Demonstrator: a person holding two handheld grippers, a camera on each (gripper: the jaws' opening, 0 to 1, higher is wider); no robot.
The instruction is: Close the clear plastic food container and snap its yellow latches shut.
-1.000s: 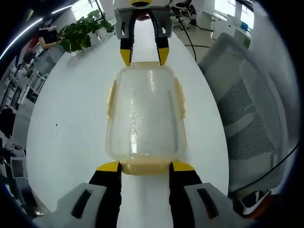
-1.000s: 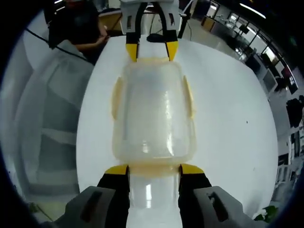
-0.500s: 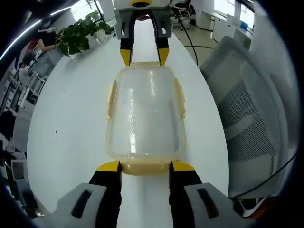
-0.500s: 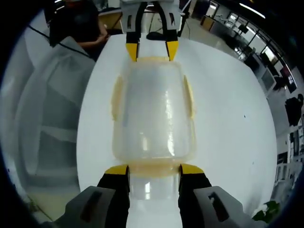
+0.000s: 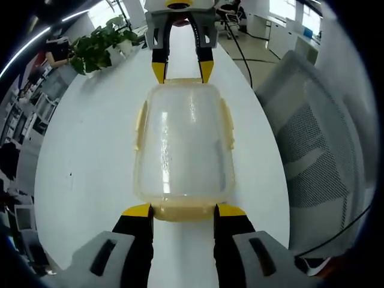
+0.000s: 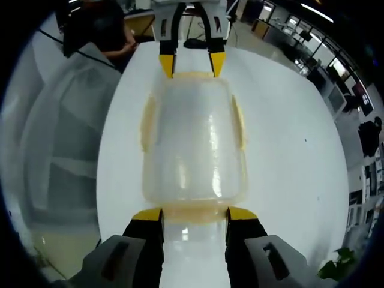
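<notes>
The clear plastic container (image 5: 183,144) lies lengthwise on the white table, its lid down on the base. Pale yellow side latches (image 5: 141,126) run along both long edges. My left gripper (image 5: 184,210) is open at the near end, and its yellow tips flank the end latch (image 5: 183,213). At the far end my right gripper (image 5: 182,71) is open, its tips against the rim. From the right gripper view, the same container (image 6: 193,144) has my right gripper (image 6: 195,214) open around its near latch and my left gripper (image 6: 192,63) at the far end.
The white table (image 5: 84,156) spreads to both sides of the container. A potted plant (image 5: 99,45) stands at its far end. A grey mesh office chair (image 5: 312,156) is close to the table edge, and the chair (image 6: 66,156) also appears in the right gripper view. A person (image 6: 99,30) sits behind.
The room behind has slid slightly in both views, so the cameras moved a little. Container and both grippers keep the same places relative to each other.
</notes>
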